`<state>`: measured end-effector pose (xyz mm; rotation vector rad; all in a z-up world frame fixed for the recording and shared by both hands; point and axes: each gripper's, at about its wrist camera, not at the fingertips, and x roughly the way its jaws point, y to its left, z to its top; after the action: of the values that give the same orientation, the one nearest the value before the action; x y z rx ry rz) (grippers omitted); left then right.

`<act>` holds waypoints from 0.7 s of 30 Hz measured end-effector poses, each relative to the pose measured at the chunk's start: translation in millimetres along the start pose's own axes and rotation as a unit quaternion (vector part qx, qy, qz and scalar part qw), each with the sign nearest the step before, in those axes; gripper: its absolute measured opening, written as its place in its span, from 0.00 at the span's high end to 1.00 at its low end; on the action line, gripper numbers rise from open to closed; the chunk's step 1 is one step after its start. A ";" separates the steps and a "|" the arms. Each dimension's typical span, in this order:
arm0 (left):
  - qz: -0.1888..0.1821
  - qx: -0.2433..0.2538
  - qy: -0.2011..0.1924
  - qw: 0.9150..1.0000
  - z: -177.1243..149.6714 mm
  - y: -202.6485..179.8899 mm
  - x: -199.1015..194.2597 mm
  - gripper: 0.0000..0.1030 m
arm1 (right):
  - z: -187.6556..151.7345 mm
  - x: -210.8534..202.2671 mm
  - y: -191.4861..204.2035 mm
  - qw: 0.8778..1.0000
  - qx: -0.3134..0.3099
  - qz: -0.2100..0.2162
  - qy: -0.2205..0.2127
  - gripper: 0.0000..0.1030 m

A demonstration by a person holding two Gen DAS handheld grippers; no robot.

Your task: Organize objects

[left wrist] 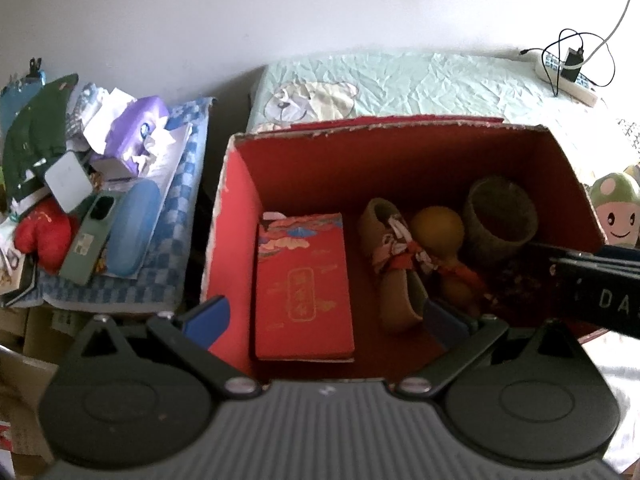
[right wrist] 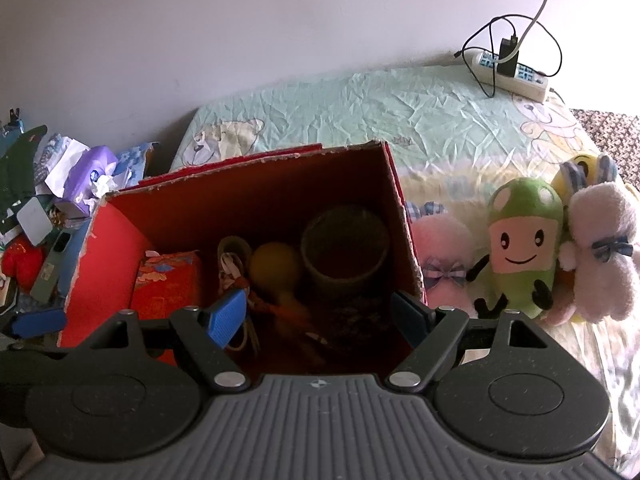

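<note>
Left gripper (left wrist: 326, 322): lower centre of the left wrist view, jaws spread wide, holding nothing; blue pads hang over the near rim of the box.
Right gripper (right wrist: 316, 314): lower centre of the right wrist view, jaws likewise apart and empty, poised above the near right part of the box.
Box (left wrist: 236, 216): red, open-topped, fills mid-frame in both views; it sits on the bed, directly ahead of both grippers.
Red packet (left wrist: 304, 286): flat in the box's left half, long axis running near to far, straight ahead between the left jaws.
Shoe (left wrist: 394, 264): small, tan with patterned strap, centre of box, long axis near to far, tilted a little leftward at the far end.
Ball (left wrist: 438, 228): yellow-orange, touching the shoe on its right.
Cup (left wrist: 500, 216): dull green, upright, far right corner of the box.
Green plush (right wrist: 522, 248): outside the box, right of frame in the right wrist view, upright against a pink plush (right wrist: 600, 248); long axis vertical.
Loose pile (left wrist: 96, 200): upper left of the left wrist view, on a checked cloth, well apart from the box.
Deciding relation: unboxed plush lies rightward of the right gripper, nearer that hand; the pile lies leftward, nearer the left. Likely next move is a sideways reach, not forward.
</note>
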<state>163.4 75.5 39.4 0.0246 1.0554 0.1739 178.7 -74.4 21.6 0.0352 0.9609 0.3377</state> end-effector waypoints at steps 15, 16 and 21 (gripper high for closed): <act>0.002 -0.006 0.015 1.000 -0.2 -1.6 19.0 0.01 | 5.0 16.1 3.9 1.000 -0.018 0.009 0.021 0.21; 0.002 -0.006 0.014 1.000 -0.4 -1.9 19.9 0.01 | 5.4 17.2 3.6 1.000 -0.018 0.010 0.023 0.21; 0.002 -0.011 0.013 1.000 0.1 -0.5 24.5 0.01 | 5.1 21.5 3.7 0.999 -0.022 0.011 0.027 0.21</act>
<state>175.3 78.8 18.2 0.0044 1.0797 0.1895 193.1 -63.9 8.1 -0.0027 1.0061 0.3815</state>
